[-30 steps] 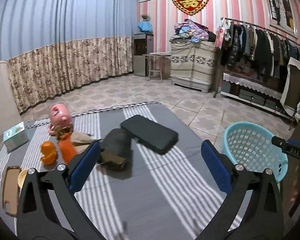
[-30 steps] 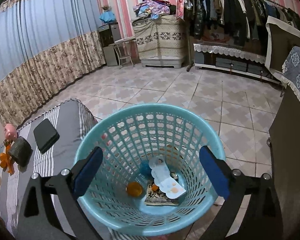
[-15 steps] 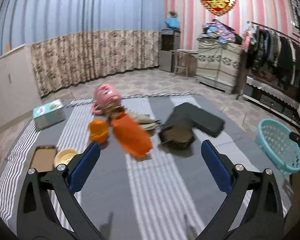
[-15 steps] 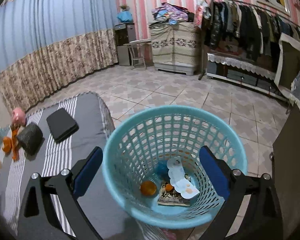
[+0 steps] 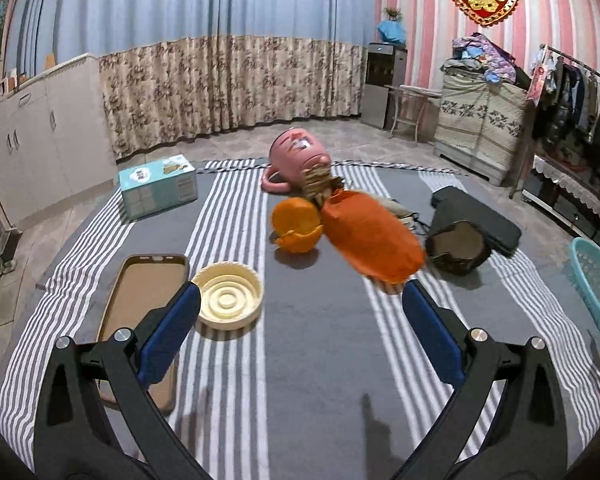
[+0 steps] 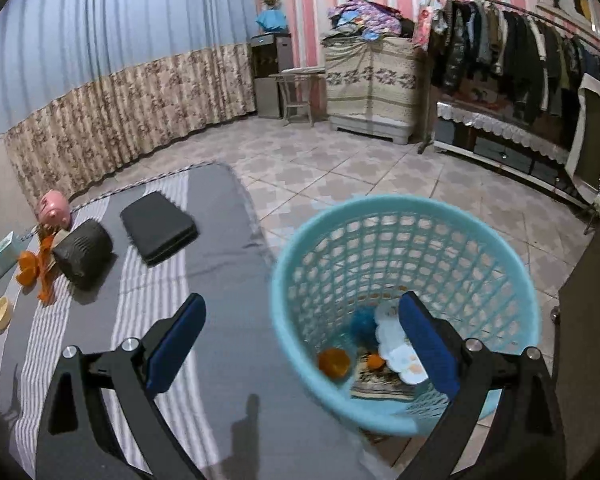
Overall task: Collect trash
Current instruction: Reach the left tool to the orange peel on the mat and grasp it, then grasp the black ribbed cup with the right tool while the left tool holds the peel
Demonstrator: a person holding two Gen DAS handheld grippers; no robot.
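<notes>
Two grippers, left (image 5: 300, 328) and right (image 6: 300, 332), both hold their fingers wide with nothing between them. An orange wrapper (image 5: 370, 236) lies on the striped cloth (image 5: 320, 360), its long axis slanting from the far pink mug (image 5: 298, 156) toward the near right. Trash sits in the blue basket (image 6: 440, 236).

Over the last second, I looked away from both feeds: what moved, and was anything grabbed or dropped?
The left claw swung left, from the black case toward the orange wrapper and cream lid. The right claw drifted left off the blue basket, now straddling its rim. Nothing grabbed or dropped; both claws remain open, and the items on the cloth haven't moved.
</notes>
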